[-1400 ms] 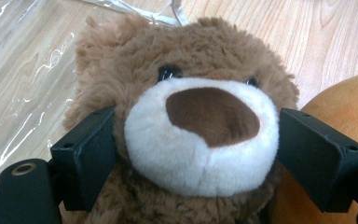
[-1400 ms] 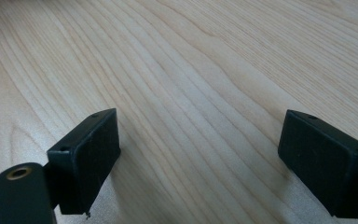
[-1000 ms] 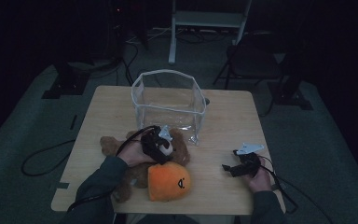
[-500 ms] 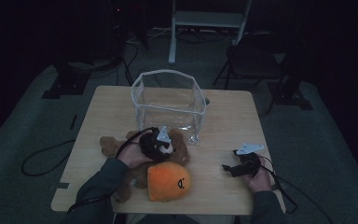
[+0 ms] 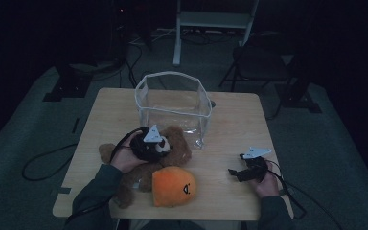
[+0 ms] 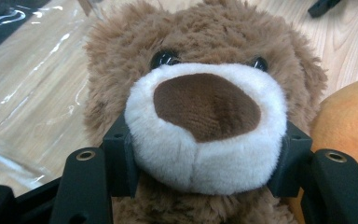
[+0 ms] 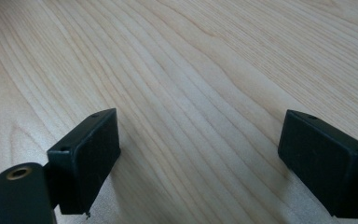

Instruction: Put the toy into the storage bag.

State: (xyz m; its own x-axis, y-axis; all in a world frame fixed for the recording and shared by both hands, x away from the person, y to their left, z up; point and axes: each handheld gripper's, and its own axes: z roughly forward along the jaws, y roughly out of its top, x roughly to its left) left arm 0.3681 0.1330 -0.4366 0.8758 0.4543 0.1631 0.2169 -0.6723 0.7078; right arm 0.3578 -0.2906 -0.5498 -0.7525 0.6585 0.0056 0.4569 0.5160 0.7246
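Wooden table [image 5: 239, 124], pale grain, carrying every item below. Clear plastic bin [image 5: 172, 98], thin-walled and open at the top, standing upright near the far edge of the table at its middle; a crinkled transparent sheet lies at its foot in the left gripper view. Brown teddy bear [image 5: 177, 151], lying on the table just in front of the bin, its head toward the bin's near right corner and its limbs spread toward the near left edge; in the left gripper view its white muzzle [image 6: 205, 135] with dark brown nose faces the camera. Orange plush toy [image 5: 173, 186], round, with a small dark face mark, resting against the bear's near side and close to the near edge. Left gripper [image 5: 148, 143], held over the bear's head; its jaws have just been closing and now clasp the muzzle from both sides, the plush bulging between the black pads. Right gripper [image 5: 242, 172], held low over bare wood at the near right of the table, well apart from the toys, its jaws spread wide with nothing between them
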